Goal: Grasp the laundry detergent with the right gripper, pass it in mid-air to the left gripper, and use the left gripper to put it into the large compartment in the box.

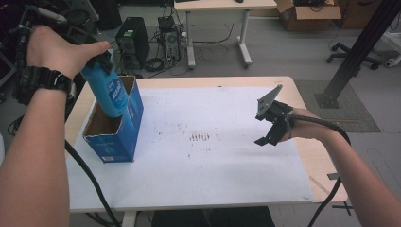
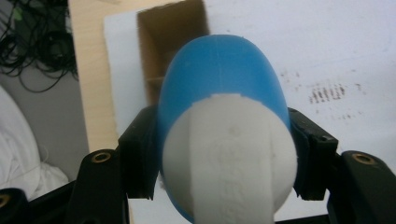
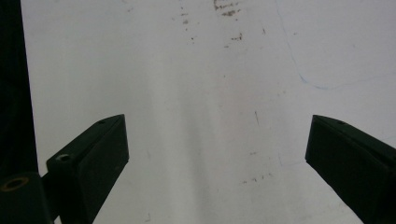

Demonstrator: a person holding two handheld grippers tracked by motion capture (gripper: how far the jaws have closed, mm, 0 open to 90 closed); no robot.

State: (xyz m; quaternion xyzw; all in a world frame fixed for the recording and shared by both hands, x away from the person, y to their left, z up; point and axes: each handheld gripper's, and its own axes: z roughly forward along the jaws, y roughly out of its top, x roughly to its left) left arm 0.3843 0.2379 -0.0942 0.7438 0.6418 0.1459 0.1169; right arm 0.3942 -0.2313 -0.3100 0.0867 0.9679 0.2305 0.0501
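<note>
A blue bottle (image 1: 108, 90) with a white cap end (image 2: 231, 158) hangs tilted over the open top of a blue cardboard box (image 1: 116, 137), its lower end inside the opening. My left gripper (image 1: 101, 59) is shut on the bottle's upper part, and both jaws press its sides in the left gripper view. The box's brown inside (image 2: 170, 42) lies right below the bottle. My right gripper (image 1: 269, 130) hovers open over the white sheet at the right, its fingers (image 3: 91, 158) wide apart with nothing between them.
A white sheet (image 1: 208, 161) with dark smudges (image 1: 201, 137) covers most of the wooden table (image 1: 326, 184). Behind the table, on the floor, are a computer tower (image 1: 132, 40), cables, another desk (image 1: 217, 28) and a cardboard box (image 1: 307, 14).
</note>
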